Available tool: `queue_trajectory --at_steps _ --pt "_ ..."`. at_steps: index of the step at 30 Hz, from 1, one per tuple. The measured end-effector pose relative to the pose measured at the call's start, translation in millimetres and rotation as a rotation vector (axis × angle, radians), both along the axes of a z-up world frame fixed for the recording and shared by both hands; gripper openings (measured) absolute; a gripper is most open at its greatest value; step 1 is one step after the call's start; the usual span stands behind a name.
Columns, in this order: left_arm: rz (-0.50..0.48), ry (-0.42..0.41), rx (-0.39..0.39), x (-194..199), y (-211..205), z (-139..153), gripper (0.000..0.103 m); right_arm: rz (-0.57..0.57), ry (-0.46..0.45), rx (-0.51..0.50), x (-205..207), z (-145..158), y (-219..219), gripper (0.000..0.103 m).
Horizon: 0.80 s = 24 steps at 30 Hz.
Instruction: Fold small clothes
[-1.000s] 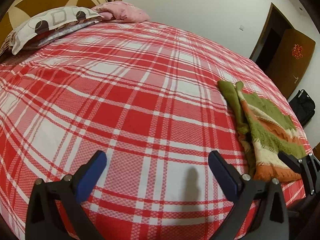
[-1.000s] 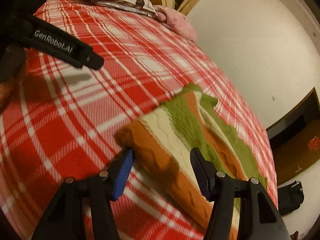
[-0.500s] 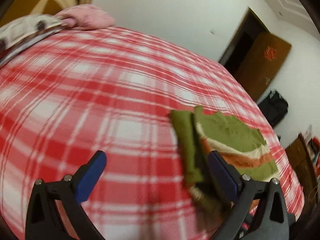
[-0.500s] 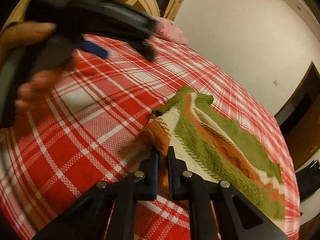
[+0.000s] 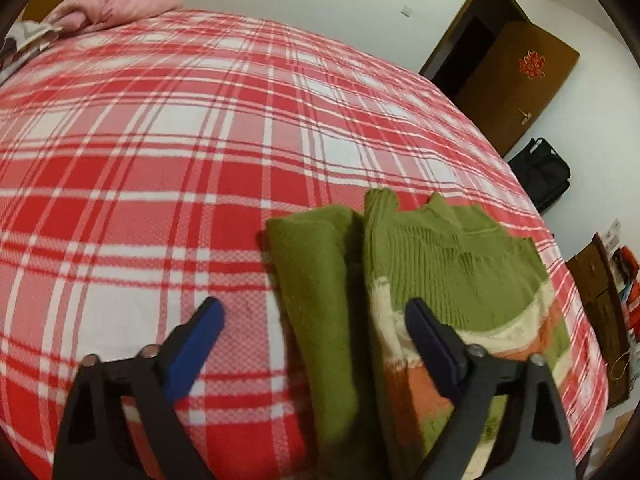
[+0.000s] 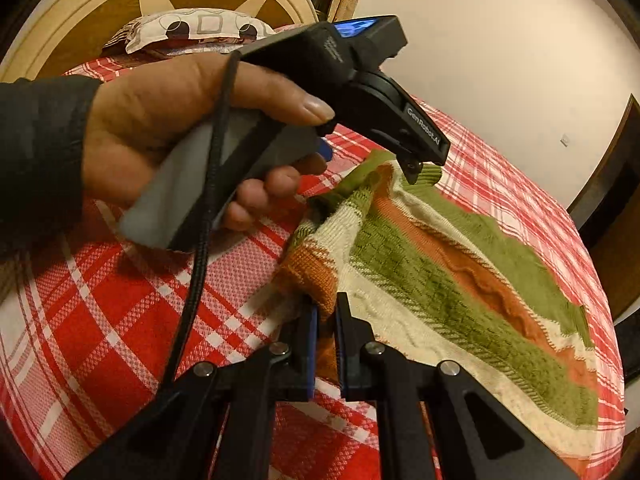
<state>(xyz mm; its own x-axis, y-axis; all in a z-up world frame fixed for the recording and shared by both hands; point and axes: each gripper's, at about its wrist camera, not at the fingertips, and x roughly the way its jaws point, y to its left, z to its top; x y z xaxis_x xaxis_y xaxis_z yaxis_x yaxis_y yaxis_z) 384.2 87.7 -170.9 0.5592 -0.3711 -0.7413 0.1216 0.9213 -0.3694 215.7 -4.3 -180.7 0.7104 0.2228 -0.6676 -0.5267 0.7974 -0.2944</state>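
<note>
Right fingers: the right gripper is pinching the sweater at its orange hem corner, lifting that edge so it can fold over.
Left fingers: the left gripper is hovering spread wide over the green sleeve, gripping nothing.
Sweater: lying partly folded near the edge of the plaid bed.

Sweater lies on the bed, close to its right edge, one sleeve folded over along its left side. Left gripper above the sleeve, fingers straddling it. Right gripper at the sweater's near corner, fingers pinching the hem. Pillows at the head end, far left. Beyond the right edge, what looks like a bag on the floor.
</note>
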Motion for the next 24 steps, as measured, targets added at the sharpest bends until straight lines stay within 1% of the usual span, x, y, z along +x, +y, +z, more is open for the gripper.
queue_trajectory --at_steps 1,2,4,5,8,9,12,18,21,22,24 --pt "-0.01 -0.009 -0.003 1 0 0 0.067 0.002 0.001 -0.001 1 -1 -1 0.007" --pt "-0.029 -0.004 -0.019 1 1 -1 0.058 0.003 -0.001 -0.001 0 -1 -1 0.007" --pt "-0.034 0.008 -0.042 5 4 -5 0.039 0.006 0.0 -0.008 0 -1 -2 0.007" --pt "-0.042 0.017 -0.071 7 6 -7 0.032 0.006 -0.001 -0.015 1 0 -4 0.007" --pt "-0.046 0.031 -0.148 9 13 -8 0.019 -0.009 0.003 -0.008 4 4 -14 0.007" --pt "-0.046 0.027 -0.164 8 13 -7 0.017 -0.019 0.008 0.0 7 6 -19 0.007" --pt "-0.041 0.015 -0.151 6 9 -4 0.016 -0.049 0.027 0.031 16 12 -34 0.007" --pt "-0.022 0.011 -0.221 10 12 -1 0.015 -0.062 0.057 0.08 27 14 -51 0.007" --pt "-0.016 -0.005 -0.262 9 15 -1 0.015 -0.079 0.108 0.146 32 12 -60 0.007" --pt "-0.014 -0.006 -0.268 9 15 -1 0.015 -0.091 0.121 0.163 35 12 -65 0.007" --pt "-0.014 -0.011 -0.272 10 15 0 0.015 -0.101 0.115 0.174 34 13 -68 0.006"
